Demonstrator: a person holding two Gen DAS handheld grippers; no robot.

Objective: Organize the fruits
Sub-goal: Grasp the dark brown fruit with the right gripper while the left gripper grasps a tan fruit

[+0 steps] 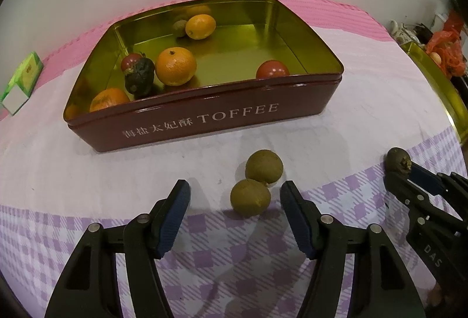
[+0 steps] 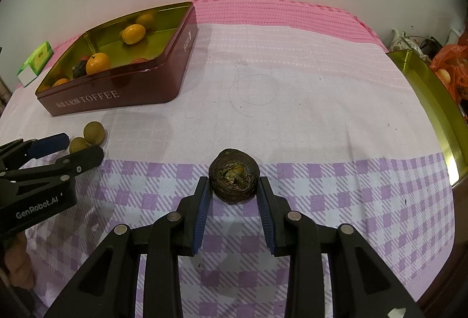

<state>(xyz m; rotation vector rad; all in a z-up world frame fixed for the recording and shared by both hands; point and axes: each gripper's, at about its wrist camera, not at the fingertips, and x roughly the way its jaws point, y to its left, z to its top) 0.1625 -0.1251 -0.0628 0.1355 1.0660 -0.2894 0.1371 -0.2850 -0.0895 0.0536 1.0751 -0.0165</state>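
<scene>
Right wrist shows my right gripper (image 2: 234,186) clenching one dark fruit (image 2: 234,175); left gripper (image 1: 235,196) released around two green fruits (image 1: 250,197).

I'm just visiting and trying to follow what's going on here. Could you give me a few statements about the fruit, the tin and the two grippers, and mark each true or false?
1. The right gripper has a dark, shrivelled fruit between its fingers. True.
2. The left gripper is shut on a green fruit. False: it is open, with two green fruits on the cloth in front of it.
3. The tin is empty. False: it holds oranges and other fruit.
4. The tin reads TOFFEE. True.
5. The two green fruits lie inside the tin. False: they lie outside it.
</scene>
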